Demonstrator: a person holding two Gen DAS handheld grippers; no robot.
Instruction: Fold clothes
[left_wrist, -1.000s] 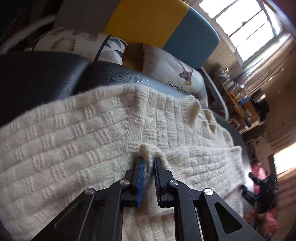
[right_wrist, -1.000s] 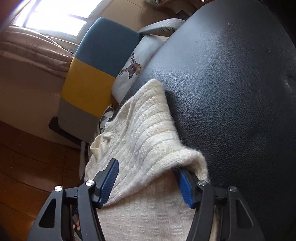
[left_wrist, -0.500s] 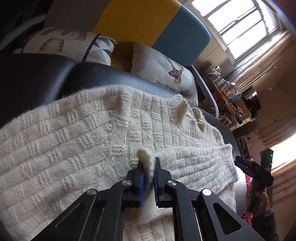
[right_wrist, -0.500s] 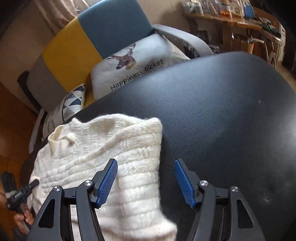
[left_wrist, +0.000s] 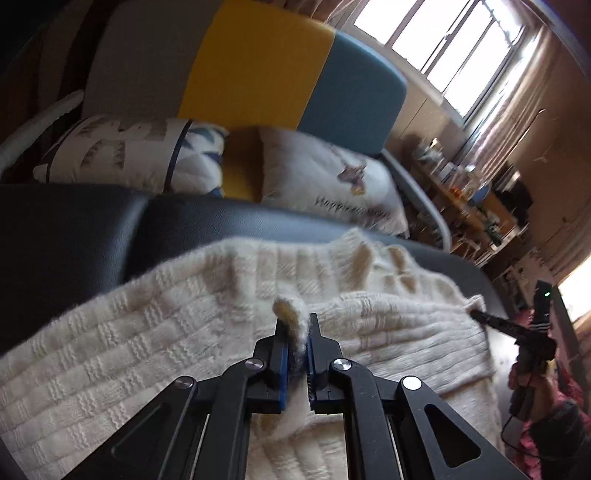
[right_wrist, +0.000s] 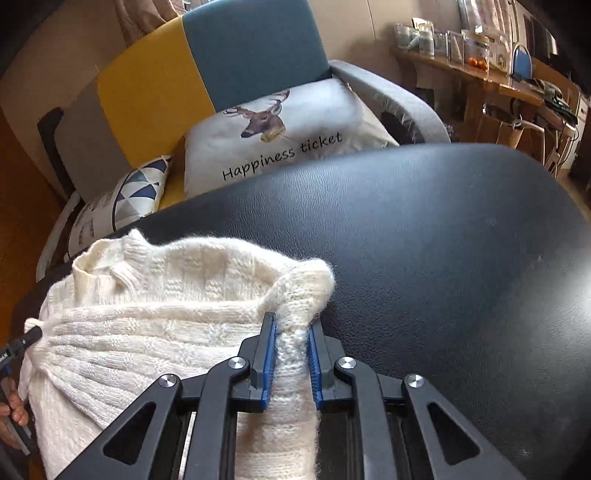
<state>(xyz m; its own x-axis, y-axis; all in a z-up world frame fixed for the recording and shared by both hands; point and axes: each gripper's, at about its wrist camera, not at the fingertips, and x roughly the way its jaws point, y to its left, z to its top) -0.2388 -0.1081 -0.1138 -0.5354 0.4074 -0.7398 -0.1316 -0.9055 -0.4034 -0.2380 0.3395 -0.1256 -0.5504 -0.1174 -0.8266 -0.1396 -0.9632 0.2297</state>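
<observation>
A cream knitted sweater lies spread on a black padded surface. My left gripper is shut on a small pinched fold near the sweater's middle, and a tuft sticks up between its blue pads. In the right wrist view the sweater lies to the left. My right gripper is closing on a raised fold at the sweater's right edge, with the pads pressing the knit. The collar points toward the far side. Each gripper shows small at the edge of the other's view.
The black padded surface stretches bare to the right of the sweater. Behind it stands a yellow and teal armchair with a deer cushion and a triangle-patterned cushion. A cluttered wooden shelf is at the far right.
My right gripper swung from wide open over the sweater to its right edge and closed on a fold there. My left gripper tightened on its pinch and rose slightly.
</observation>
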